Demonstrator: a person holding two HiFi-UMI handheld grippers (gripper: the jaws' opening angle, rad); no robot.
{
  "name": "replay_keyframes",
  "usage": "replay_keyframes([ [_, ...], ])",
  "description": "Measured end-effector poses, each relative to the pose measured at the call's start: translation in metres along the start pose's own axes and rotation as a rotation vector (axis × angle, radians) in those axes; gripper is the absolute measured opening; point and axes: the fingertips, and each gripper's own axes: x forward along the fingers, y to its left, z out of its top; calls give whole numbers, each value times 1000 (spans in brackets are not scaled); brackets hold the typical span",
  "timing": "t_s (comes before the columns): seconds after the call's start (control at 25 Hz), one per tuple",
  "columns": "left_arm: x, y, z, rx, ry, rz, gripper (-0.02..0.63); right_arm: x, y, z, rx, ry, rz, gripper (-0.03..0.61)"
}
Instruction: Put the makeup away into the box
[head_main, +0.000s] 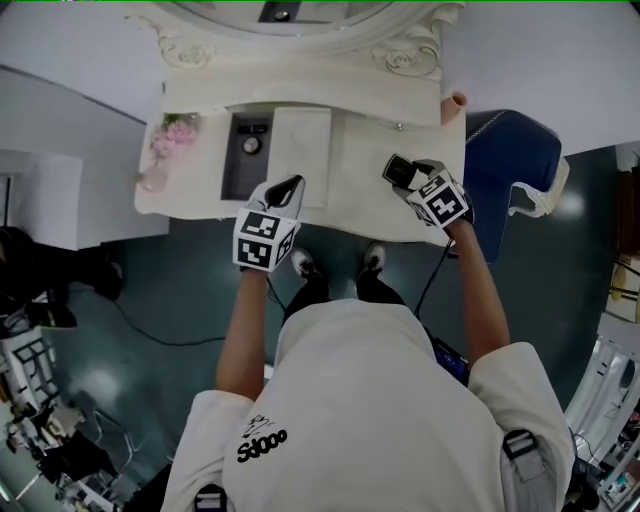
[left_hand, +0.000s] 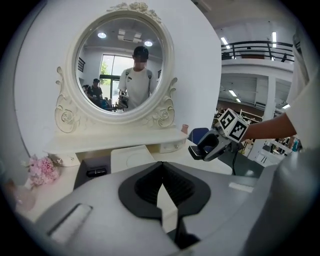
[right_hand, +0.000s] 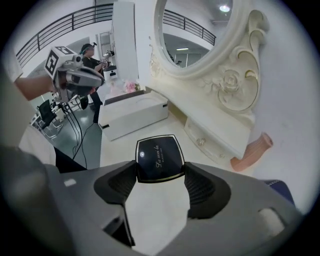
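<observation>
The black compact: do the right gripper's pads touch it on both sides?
Touching. The right gripper view shows the black compact wedged between the two pads of the right gripper, each pad flush against one edge, with no gap.

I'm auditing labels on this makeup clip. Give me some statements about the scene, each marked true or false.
1. The right gripper is closed on a black compact. True.
2. The left gripper grips a lipstick. False: its jaws are together with nothing between them.
3. The pink flowers stand at the right end of the vanity table in the head view. False: they stand at its left end.
4. The white box shows an open dark compartment. True.
</observation>
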Motion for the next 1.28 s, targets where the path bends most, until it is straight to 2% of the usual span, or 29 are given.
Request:
replay_keyframes([
  [0.32,-45,61,22,-12,-102,112,20,-40,25,95,-73,-142,-49,301],
  [0.48,-65,85,18,-24,-117,151,20,-38,48,139,-130,-179,-27,301],
  [0.68,-85,115,0,-37,-115,197,20,-9,79,179,-173,-187,23,301],
  [1.04,-132,164,-31,-97,-102,263,20,62,153,230,-285,-75,145,301],
  [1.28,-149,185,-57,-149,-90,290,20,111,185,240,-371,58,191,301],
])
